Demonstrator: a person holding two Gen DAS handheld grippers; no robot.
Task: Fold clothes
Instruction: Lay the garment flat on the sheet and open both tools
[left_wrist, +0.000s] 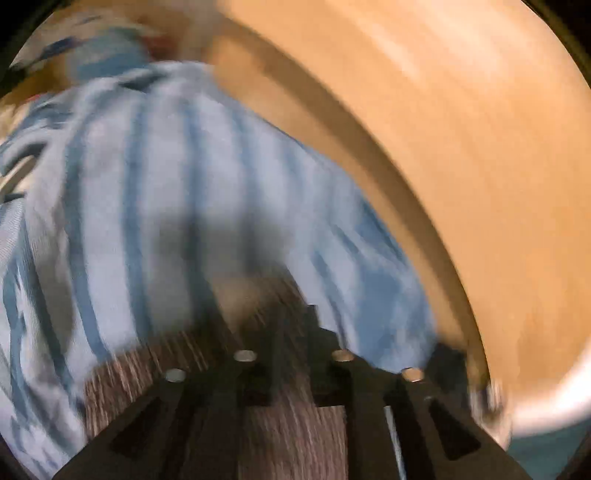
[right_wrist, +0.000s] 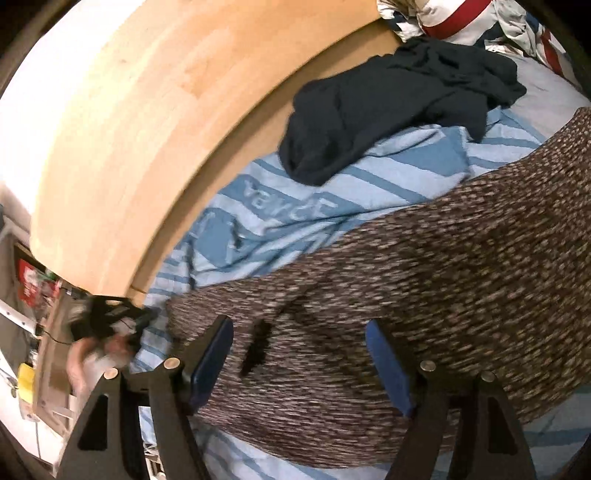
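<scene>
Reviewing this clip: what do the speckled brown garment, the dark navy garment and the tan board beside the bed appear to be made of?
Speckled brown garment: looks like a marled knit, with flecked brown and cream yarn texture; matte.
Dark navy garment: soft, thin fabric, probably cotton jersey, judging by its limp, fine creases.
Tan board: apparently wood or wood laminate, with faint grain streaks and a smooth, slightly glossy face.

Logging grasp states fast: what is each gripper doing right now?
Left gripper: shut on the brown-and-white marled knit garment.
Right gripper: open, holding nothing.
</scene>
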